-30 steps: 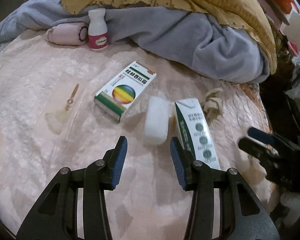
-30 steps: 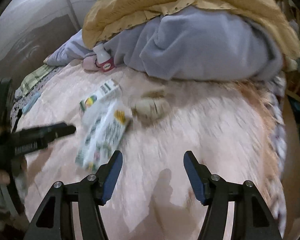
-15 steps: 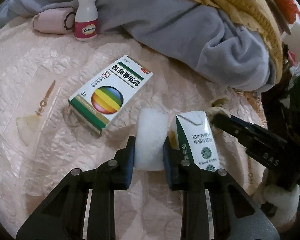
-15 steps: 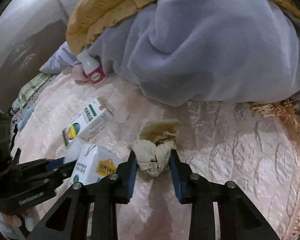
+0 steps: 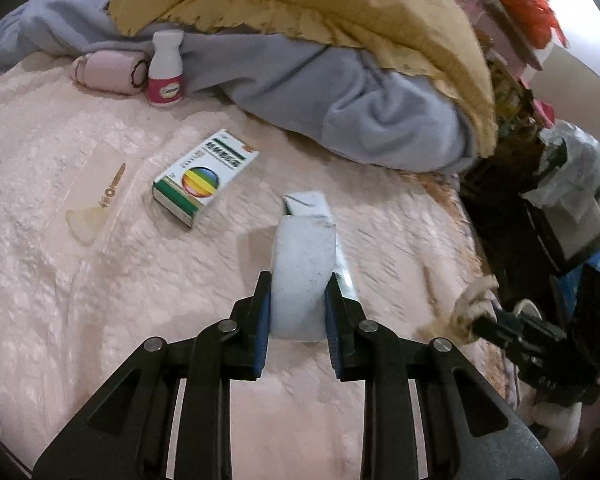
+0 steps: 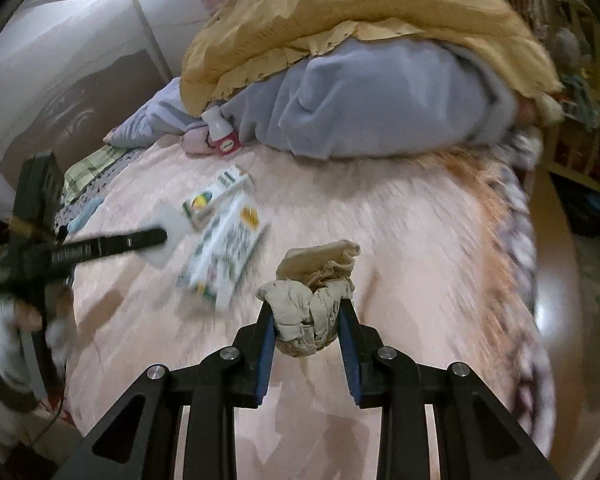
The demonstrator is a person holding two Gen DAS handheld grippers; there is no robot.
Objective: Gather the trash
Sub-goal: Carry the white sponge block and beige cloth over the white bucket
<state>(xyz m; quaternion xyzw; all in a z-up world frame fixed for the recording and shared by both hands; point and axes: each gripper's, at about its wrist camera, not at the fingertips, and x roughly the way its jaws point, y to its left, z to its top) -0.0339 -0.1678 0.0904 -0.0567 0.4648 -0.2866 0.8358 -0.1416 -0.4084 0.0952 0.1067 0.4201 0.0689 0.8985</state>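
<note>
A white foam block (image 5: 303, 276) sits pinched in the left gripper (image 5: 296, 312); a crumpled tissue wad (image 6: 310, 308) is clamped in the right gripper (image 6: 306, 340). Both look lifted clear, so carrying to a bin seems next; none is clearly identifiable. A milk carton (image 6: 226, 256) at ten o'clock remains on the pink bedspread (image 5: 100, 300), bedding (image 6: 380, 92) heaped at twelve.

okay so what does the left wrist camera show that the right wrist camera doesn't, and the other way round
Only the left wrist view shows the small fan-shaped trinket lying left of the rainbow box and the orange item up on the pile. Only the right wrist view shows the checked cloth and the printed face of the milk carton. Both show the left gripper shut on the white foam block, the right gripper shut on the crumpled tissue, and the pill bottle.
</note>
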